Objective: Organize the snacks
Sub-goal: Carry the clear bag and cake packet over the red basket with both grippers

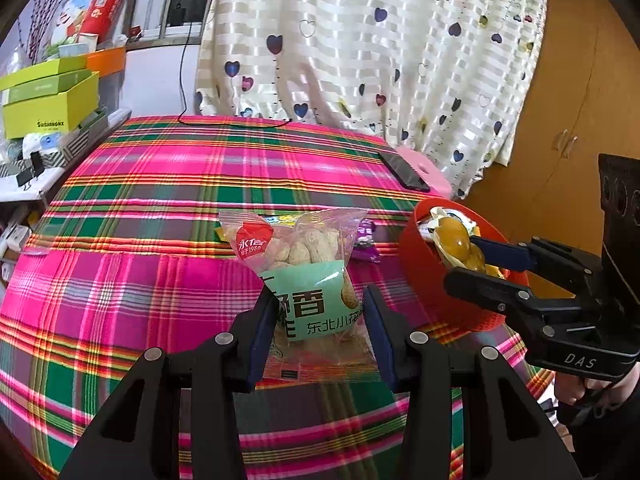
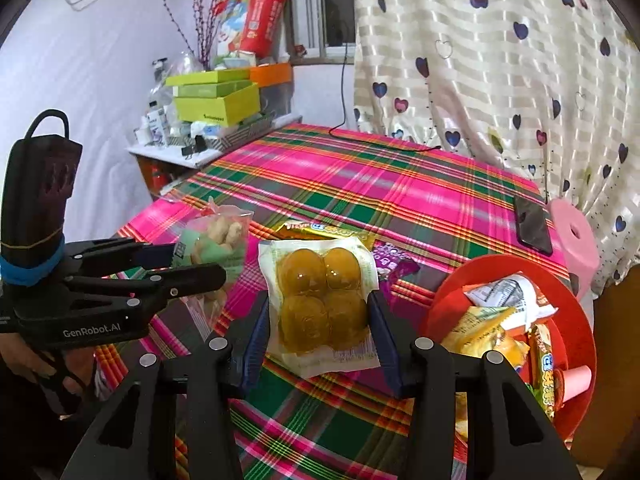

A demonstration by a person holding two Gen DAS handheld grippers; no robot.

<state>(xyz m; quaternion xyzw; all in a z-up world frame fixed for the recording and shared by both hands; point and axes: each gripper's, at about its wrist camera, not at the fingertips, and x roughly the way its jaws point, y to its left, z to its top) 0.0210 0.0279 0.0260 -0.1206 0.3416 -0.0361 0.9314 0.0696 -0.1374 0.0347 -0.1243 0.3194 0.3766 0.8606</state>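
Phone (image 2: 533,222) on table (image 2: 360,176) (far edge), behind snack bowl (image 2: 576,344).

Left hand-held gripper (image 1: 318,320) angled down, jaws clamped on a packet; right hand-held gripper (image 2: 318,324) likewise angled down, gripping a pack, hands on both triggers

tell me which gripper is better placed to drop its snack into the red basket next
Right. The right gripper, holding the yolk pack, is beside the red basket; the left gripper holds the peanut bag farther away.

2 grippers (image 1: 318,332) (image 2: 318,336), 1 red basket (image 2: 576,280), 1 phone (image 2: 532,224).
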